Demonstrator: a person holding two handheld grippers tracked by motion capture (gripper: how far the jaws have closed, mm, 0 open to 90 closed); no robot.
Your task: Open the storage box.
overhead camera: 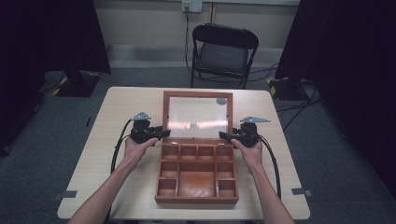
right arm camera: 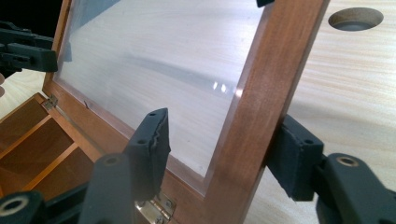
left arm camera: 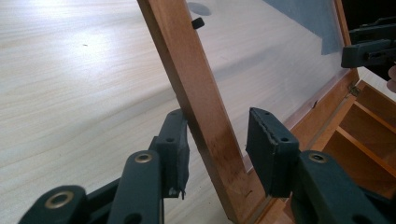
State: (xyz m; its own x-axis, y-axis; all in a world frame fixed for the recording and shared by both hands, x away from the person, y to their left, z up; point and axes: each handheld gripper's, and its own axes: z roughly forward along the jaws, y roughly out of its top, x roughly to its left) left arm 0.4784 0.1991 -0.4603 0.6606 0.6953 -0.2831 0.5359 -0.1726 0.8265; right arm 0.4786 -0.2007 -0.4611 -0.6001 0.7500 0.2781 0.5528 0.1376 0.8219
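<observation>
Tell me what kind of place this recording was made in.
Probably a lab or recording room, not a home: dark curtains flank a bare table, cables trail over grey carpet, and a folding chair stands by a plain wall.

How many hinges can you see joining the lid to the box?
2: one hinge at the lid corner beside the right gripper, the other hinge at the opposite corner.

A pale wood-grain rectangular table [overhead camera: 116, 140] with rounded corners stands on a grey carpeted floor [overhead camera: 42, 163]. A round cable hole [right arm camera: 356, 18] is cut into its top. Behind it a black folding metal chair [overhead camera: 224, 51] faces the table, in front of a cream wall with a wall socket [overhead camera: 191, 5]. Black curtains [overhead camera: 46, 37] hang at both sides, and black cables [overhead camera: 299, 107] trail over the carpet at the right.
</observation>
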